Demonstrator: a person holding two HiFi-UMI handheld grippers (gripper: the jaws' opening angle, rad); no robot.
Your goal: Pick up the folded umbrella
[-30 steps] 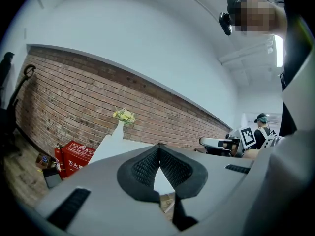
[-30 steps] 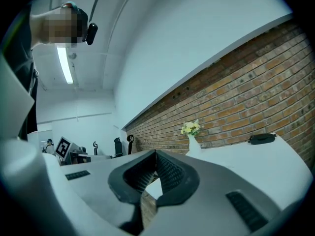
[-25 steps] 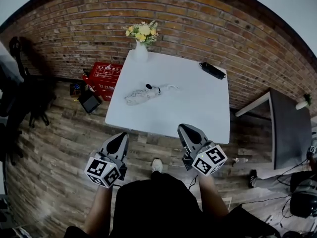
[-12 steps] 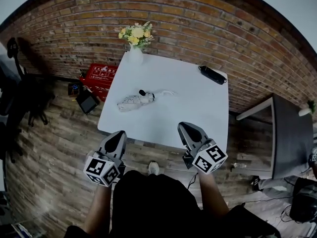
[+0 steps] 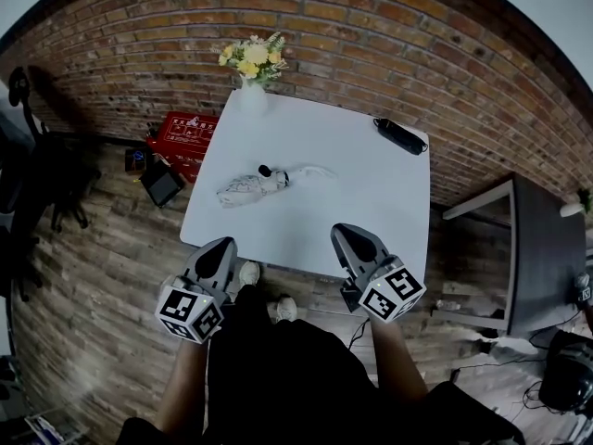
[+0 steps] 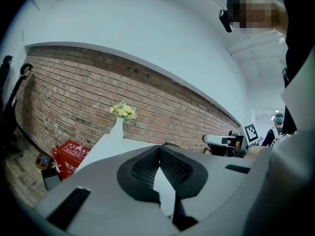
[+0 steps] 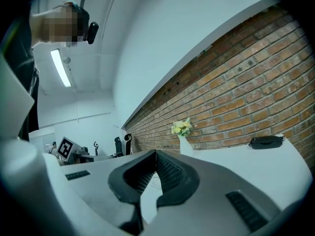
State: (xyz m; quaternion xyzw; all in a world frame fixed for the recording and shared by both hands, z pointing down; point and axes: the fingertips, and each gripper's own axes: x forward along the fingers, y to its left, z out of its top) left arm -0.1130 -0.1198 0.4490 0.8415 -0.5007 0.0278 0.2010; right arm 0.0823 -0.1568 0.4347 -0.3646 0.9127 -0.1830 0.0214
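Folded umbrella [image 5: 250, 185] lying flat on the white table [image 5: 371, 202], left of the table's middle and well apart from both grippers, its thin strap trailing toward the table's centre. Left gripper [image 5: 220, 248] by the table's near left corner and right gripper [image 5: 345, 237] further right along the table's near edge, fingers of each pressed together with nothing between them. Vase of yellow flowers [image 5: 250, 82] at the table's far left corner, black case [image 5: 400, 135] at its far right corner, red crate [image 5: 188, 140] on the floor beside the table's left edge.
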